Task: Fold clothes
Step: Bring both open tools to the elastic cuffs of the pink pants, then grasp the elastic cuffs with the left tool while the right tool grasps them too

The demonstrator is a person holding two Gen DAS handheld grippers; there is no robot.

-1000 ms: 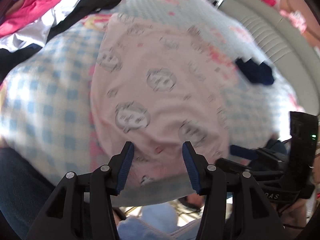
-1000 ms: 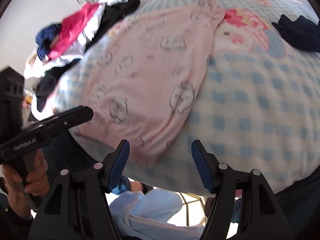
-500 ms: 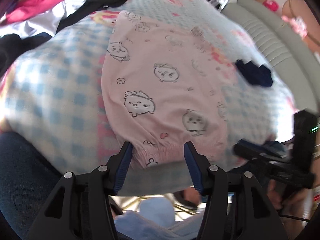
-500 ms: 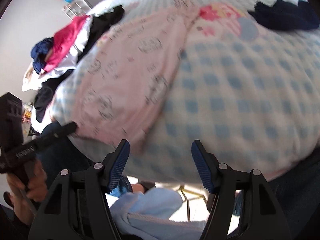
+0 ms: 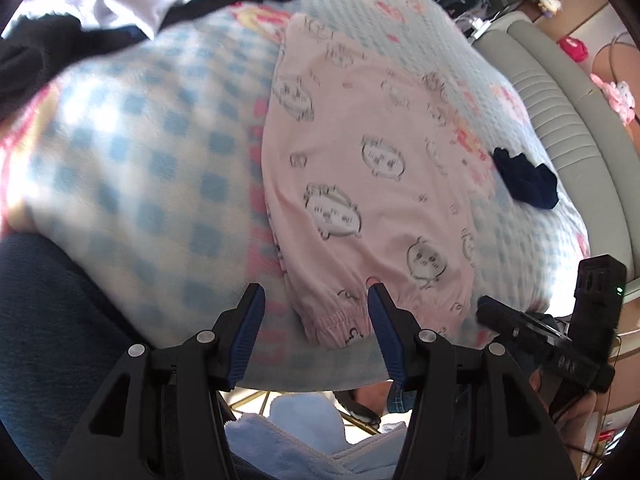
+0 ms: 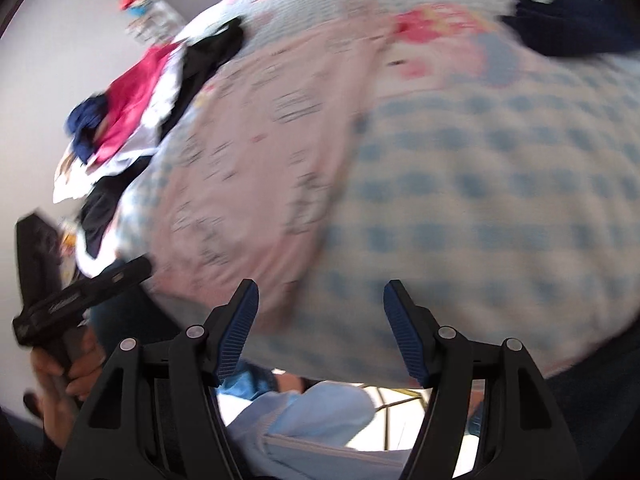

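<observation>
The left gripper (image 5: 316, 328) has its fingers wide, straddling the elastic waistband of the pink pyjama trousers (image 5: 372, 168) spread on the bed (image 5: 132, 168); pinch both layers. The right gripper (image 6: 320, 328), equally wide, probably needs the waistband's other corner.

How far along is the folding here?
Barely begun. The pink pajama pants lie spread flat on the checked blanket, unfolded. Left gripper is open at the waistband; right gripper is open, holding nothing. The clothes pile and a dark garment wait.
</observation>
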